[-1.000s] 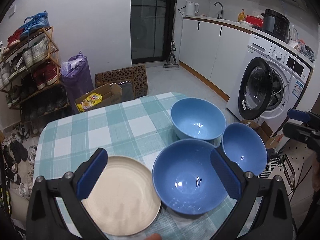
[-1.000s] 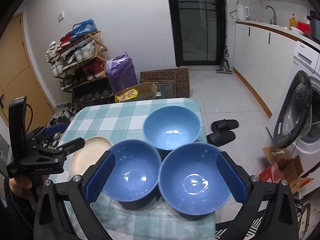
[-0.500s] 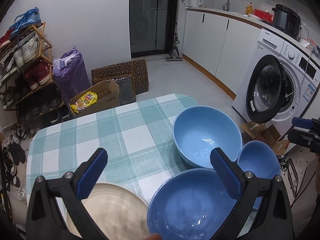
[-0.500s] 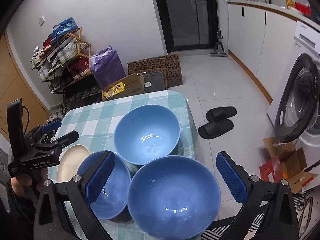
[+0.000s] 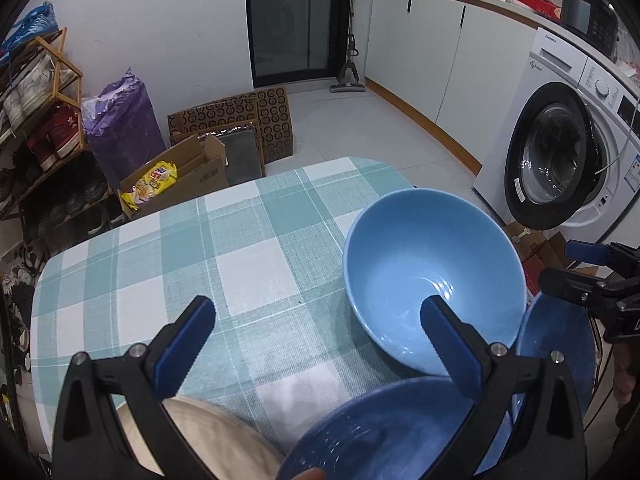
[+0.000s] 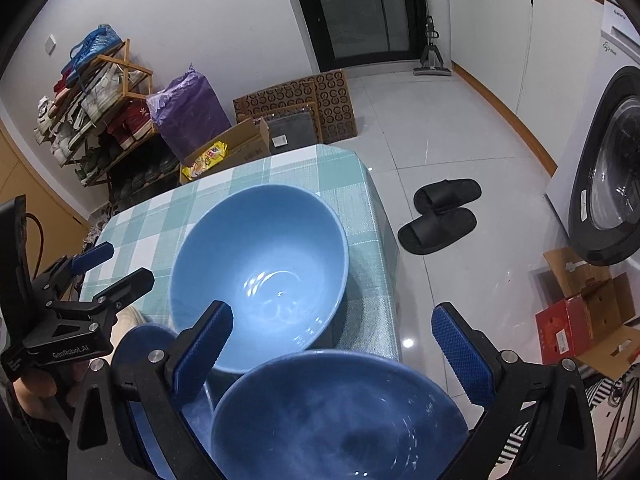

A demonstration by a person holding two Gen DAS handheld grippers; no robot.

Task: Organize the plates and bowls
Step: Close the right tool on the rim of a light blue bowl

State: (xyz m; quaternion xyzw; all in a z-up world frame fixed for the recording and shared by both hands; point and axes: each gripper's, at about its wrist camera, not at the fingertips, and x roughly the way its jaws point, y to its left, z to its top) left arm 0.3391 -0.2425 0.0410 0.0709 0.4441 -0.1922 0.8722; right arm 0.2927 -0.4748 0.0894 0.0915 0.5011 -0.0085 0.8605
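Observation:
Three blue bowls and a cream plate sit on the checked table [image 5: 248, 248]. In the left wrist view the pale blue bowl [image 5: 432, 276] lies ahead on the right. A darker bowl [image 5: 376, 436] and the cream plate [image 5: 208, 440] sit under my open left gripper [image 5: 316, 324]. A third bowl [image 5: 560, 344] shows at the right, below my right gripper [image 5: 564, 264]. In the right wrist view my open right gripper [image 6: 332, 328] hovers over the near bowl [image 6: 340, 420], with the pale bowl [image 6: 260, 272] ahead and another bowl [image 6: 148, 344] to its left. Neither gripper holds anything.
The table's right edge [image 6: 384, 240] drops to a tiled floor with black slippers [image 6: 440, 216]. A washing machine [image 5: 560, 160] stands at the right. A shoe rack [image 5: 36, 120], a purple bag [image 5: 120, 120] and cardboard boxes [image 5: 188, 176] lie beyond the table.
Both grippers have moved forward over the table. The near bowls and the plate have slid to the bottom of each view, and the pale bowl looms larger.

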